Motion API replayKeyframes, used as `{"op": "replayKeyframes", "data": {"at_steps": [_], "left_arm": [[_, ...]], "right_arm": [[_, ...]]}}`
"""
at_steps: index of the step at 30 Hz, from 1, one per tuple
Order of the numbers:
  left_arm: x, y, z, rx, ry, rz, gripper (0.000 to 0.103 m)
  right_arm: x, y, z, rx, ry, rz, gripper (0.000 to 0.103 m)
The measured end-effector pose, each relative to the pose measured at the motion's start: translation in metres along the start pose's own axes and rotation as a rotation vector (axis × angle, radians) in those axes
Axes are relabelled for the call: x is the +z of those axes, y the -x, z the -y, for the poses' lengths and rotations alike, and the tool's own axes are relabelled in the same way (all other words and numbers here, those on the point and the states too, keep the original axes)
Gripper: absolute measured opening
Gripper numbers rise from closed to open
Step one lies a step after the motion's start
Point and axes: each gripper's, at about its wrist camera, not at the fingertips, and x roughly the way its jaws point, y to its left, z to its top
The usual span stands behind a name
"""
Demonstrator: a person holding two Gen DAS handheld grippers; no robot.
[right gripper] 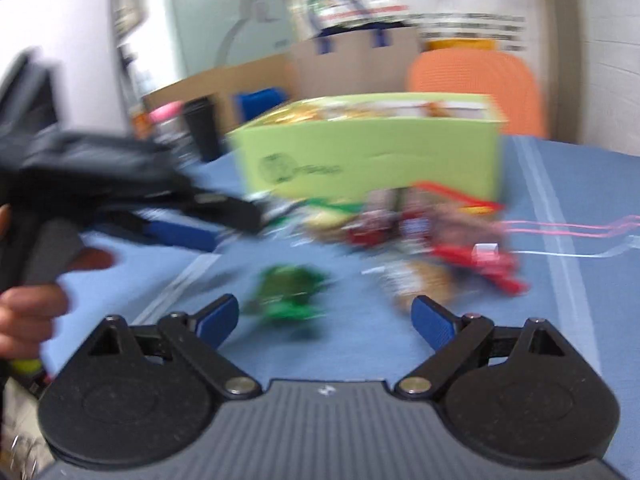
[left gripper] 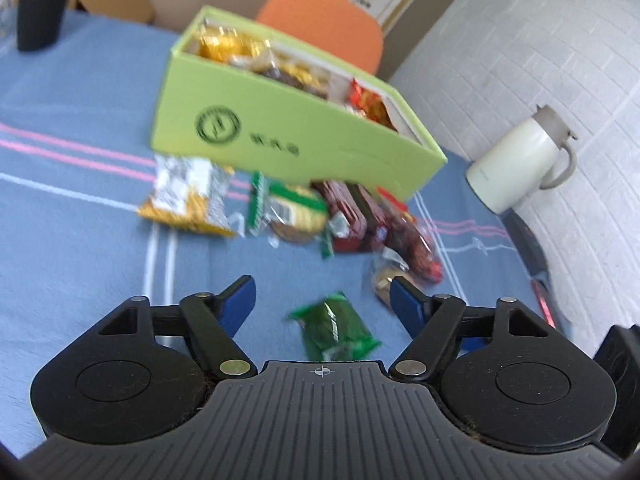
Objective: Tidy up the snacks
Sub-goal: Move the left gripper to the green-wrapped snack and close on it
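Note:
A lime-green box [left gripper: 280, 136] stands on the blue cloth and holds several wrapped snacks. Loose snacks lie in front of it: a gold and silver packet [left gripper: 188, 196], a green and white packet [left gripper: 288, 212], dark red packets [left gripper: 356, 216]. A small green packet [left gripper: 336, 330] lies alone, nearer to me. My left gripper [left gripper: 322, 292] is open over it, the pads clear of it on both sides. My right gripper [right gripper: 324, 310] is open and empty, with the green packet [right gripper: 288, 296] just ahead to the left. The right wrist view is blurred; it shows the box [right gripper: 380, 156] and the left gripper's blue finger [right gripper: 180, 235].
A white jug [left gripper: 520, 160] stands at the table's right edge by the brick wall. A black tumbler [left gripper: 44, 4] is at the far left. An orange chair [left gripper: 324, 20] and cardboard boxes sit behind the table. A hand [right gripper: 28, 312] holds the left gripper's handle.

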Motion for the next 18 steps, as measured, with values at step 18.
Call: {"op": "replayKeyframes", "data": {"at_steps": [18], "left_arm": [[-0.014, -0.031, 0.014, 0.032, -0.095, -0.063, 0.058]], "right_arm": [[0.008, -0.049, -0.034, -0.033, 0.126, -0.090, 0.094]]}}
